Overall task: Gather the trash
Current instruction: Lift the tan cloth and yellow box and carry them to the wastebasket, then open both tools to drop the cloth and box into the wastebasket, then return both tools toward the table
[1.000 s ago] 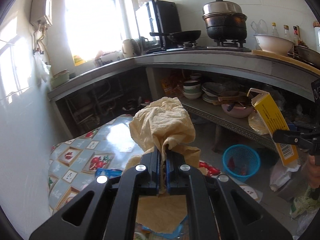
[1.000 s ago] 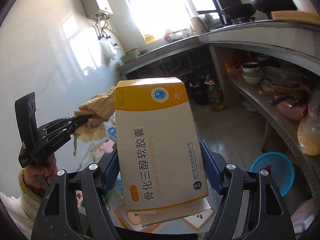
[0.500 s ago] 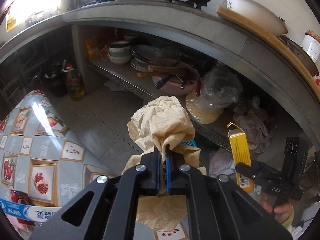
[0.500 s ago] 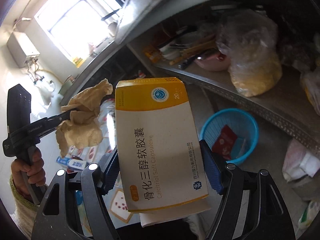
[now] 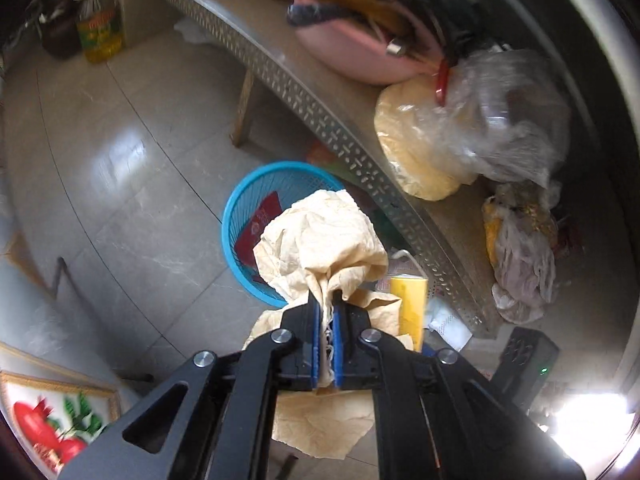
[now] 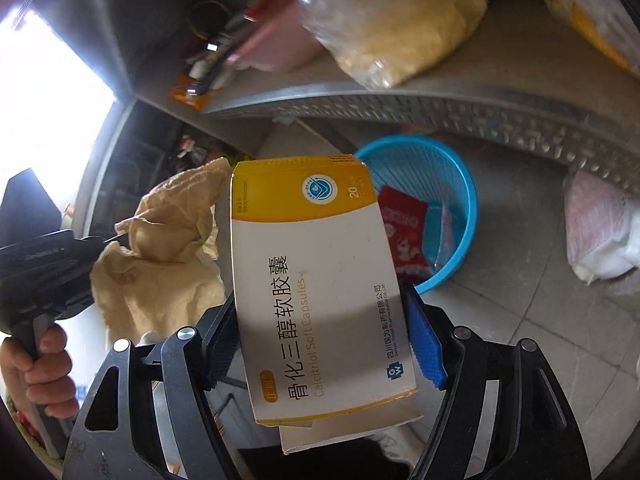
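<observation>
The left gripper (image 5: 327, 336) has its blue pads pressed together on a fold of crumpled tan paper (image 5: 320, 240), which billows up past the fingertips toward twelve o'clock and hangs loose below them. Just beyond the paper, at about eleven o'clock in the left wrist view, the blue basket (image 5: 240, 216) stands on the tiled floor (image 5: 120, 160) with a red wrapper (image 5: 260, 224) already inside; the paper overlaps its near rim, so this hand looks the nearer of the two to a drop. The right gripper (image 6: 320, 344) is spread wide and clamps a yellow-and-white medicine box (image 6: 316, 280) by its two long sides, the box's long axis running up along the fingers. From that gripper the basket (image 6: 460, 200) lies at one o'clock, partly hidden behind the box's right edge, tucked just under the perforated shelf edge (image 6: 440, 112). Both pieces probably need carrying forward over the rim before release.
</observation>
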The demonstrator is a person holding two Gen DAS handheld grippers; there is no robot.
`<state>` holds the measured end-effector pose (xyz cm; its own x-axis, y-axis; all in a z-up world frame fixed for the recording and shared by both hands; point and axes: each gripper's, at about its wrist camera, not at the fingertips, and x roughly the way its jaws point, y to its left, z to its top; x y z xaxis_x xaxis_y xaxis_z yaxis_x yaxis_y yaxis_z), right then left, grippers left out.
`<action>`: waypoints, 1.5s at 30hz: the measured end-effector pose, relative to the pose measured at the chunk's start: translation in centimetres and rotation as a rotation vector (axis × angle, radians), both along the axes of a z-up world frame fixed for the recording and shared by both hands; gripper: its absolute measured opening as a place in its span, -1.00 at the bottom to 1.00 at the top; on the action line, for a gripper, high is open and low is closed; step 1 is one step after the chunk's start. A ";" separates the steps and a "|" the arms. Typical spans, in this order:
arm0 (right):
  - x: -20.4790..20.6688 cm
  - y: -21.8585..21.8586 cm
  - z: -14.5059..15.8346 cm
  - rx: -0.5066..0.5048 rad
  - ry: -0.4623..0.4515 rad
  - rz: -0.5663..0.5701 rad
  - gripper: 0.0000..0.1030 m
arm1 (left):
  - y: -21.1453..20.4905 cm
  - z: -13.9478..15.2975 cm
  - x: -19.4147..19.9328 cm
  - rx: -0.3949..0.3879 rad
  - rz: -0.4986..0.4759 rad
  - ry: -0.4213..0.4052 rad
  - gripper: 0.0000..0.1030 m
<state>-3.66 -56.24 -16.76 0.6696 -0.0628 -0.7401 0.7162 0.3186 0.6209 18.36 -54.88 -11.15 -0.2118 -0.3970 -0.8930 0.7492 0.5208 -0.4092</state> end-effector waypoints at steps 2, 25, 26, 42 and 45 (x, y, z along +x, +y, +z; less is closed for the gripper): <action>1.3 -1.1 -1.9 0.028 0.014 -0.010 0.35 | -1.6 -1.5 0.3 0.025 0.011 0.022 -0.91; -1.4 -1.9 -6.8 -0.063 0.189 -0.140 0.60 | -8.5 -6.4 -1.9 0.015 -0.056 0.028 0.37; -1.8 -1.6 -6.6 -0.069 0.188 -0.138 0.59 | -8.4 -5.8 -2.1 0.003 -0.055 0.027 0.37; -3.3 5.9 0.9 -0.294 0.136 0.025 0.59 | 7.5 10.6 -6.1 -0.283 -0.108 -0.186 0.45; -3.3 7.8 3.3 -0.370 0.120 0.070 0.59 | 13.3 13.5 -7.3 -0.344 -0.095 -0.267 0.58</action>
